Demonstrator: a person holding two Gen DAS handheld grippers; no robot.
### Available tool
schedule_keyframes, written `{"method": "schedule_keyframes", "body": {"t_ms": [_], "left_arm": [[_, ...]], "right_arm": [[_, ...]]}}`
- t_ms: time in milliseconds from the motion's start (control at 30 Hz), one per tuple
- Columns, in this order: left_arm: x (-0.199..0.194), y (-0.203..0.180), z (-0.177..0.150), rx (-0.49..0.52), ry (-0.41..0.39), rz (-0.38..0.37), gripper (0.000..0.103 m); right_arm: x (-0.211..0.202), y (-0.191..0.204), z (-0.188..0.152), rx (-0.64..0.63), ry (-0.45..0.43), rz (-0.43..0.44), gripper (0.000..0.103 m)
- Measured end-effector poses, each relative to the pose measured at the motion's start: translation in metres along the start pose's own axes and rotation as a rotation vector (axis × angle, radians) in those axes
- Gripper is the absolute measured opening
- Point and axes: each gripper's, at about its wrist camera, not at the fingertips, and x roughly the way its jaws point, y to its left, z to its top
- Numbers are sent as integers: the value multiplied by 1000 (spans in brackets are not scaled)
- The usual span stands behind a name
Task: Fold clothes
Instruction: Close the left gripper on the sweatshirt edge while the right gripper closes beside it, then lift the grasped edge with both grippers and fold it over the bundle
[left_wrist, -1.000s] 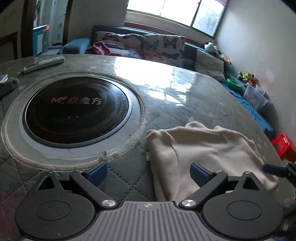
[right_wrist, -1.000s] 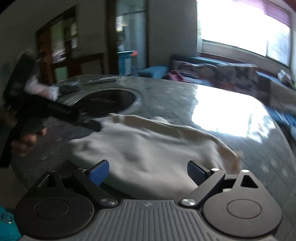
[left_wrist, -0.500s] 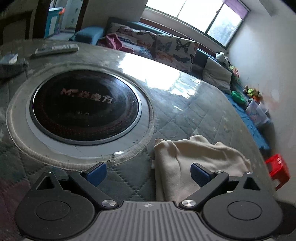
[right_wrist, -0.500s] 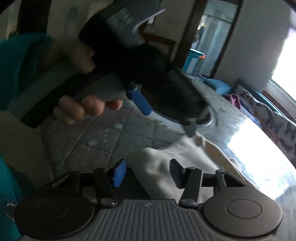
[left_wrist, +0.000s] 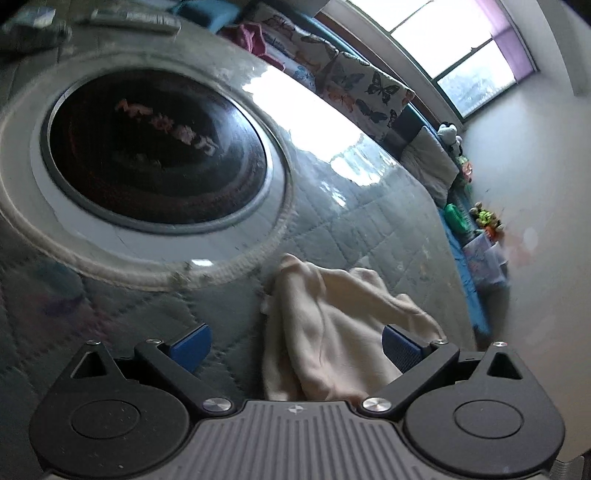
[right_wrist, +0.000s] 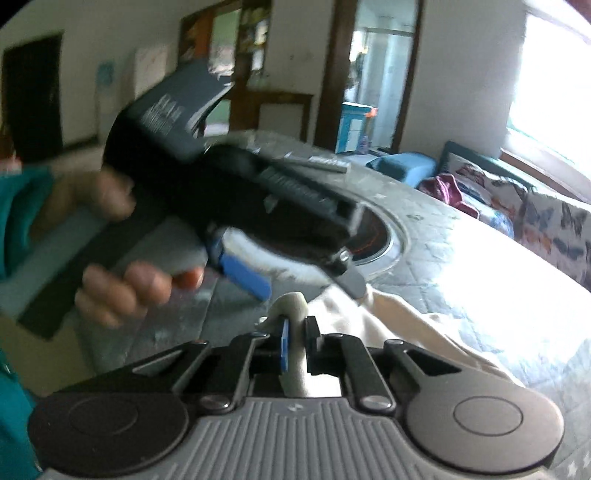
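The round tabletop (left_wrist: 369, 236) carries a grey quilted cover. A large dark circular insert (left_wrist: 155, 147) with a pale ring around it sits at the tabletop's centre. Beyond the far edge stands a sofa with butterfly-print cushions (left_wrist: 362, 88) under a bright window (left_wrist: 461, 55).

The cream garment (left_wrist: 332, 332) lies bunched on the quilted cover near the tabletop's edge, just beside the pale ring, with folds running along its length.

The left gripper (left_wrist: 295, 345) is above the garment with its jaws wide apart; the cloth passes between the blue pads (left_wrist: 190, 347) without being clamped. In the right wrist view this gripper (right_wrist: 310, 278) appears blurred, held by a hand (right_wrist: 125, 284) in a teal sleeve (right_wrist: 22, 206).

The right gripper (right_wrist: 297, 345) has its jaws drawn together on a raised fold of the garment (right_wrist: 293, 306); the cloth bulges up between the two fingers and trails away across the tabletop (right_wrist: 480, 273) to the right.

A remote-like object (left_wrist: 136, 18) lies at the far edge of the tabletop.
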Motion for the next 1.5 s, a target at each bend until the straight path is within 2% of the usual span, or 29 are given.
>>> {"method": "schedule_keyframes", "body": {"t_ms": [200, 300, 367, 400, 467, 500, 567, 667, 733, 867, 967, 1200, 1267, 1333, 1400, 1433, 1500], "left_arm": [[10, 0, -3, -132, 45, -90, 97], [18, 3, -6, -198, 79, -141, 80], [22, 7, -8, -244, 93, -159, 62], [24, 10, -8, -261, 99, -162, 57], [26, 16, -8, -284, 105, -159, 37], [26, 19, -8, -288, 103, -156, 33], [27, 23, -6, -286, 104, -146, 19], [26, 25, -3, -257, 104, -144, 18], [25, 21, -2, -220, 99, -132, 18], [25, 13, 1, -156, 86, -111, 18], [25, 9, 0, -137, 86, -106, 18], [27, 3, 1, -107, 83, -97, 18], [28, 1, 1, -89, 81, -90, 18], [29, -1, 2, -73, 77, -84, 18], [29, -3, 3, -52, 73, -73, 18], [29, -6, 3, -37, 71, -65, 18], [30, -12, 5, -7, 68, -58, 18]], "right_arm": [[-21, -22, 2, 95, -51, 6, 7], [-28, -28, 1, 115, -64, 18, 6], [-29, -28, -1, 113, -63, 29, 6], [-30, -27, -2, 112, -63, 35, 6], [-28, -27, -5, 115, -63, 48, 6], [-27, -27, -7, 120, -65, 48, 8], [-28, -30, -10, 140, -73, 42, 11], [-33, -46, -18, 204, -79, 10, 12], [-37, -64, -26, 258, -73, -47, 17], [-45, -109, -51, 380, -50, -200, 20], [-50, -143, -77, 487, -24, -306, 29], [-49, -161, -102, 574, -44, -310, 49], [-49, -166, -109, 599, -49, -310, 49], [-49, -171, -116, 624, -55, -310, 46], [-48, -176, -123, 648, -61, -311, 22], [-48, -179, -126, 661, -64, -311, 16], [-48, -184, -133, 685, -69, -311, 14]]}}
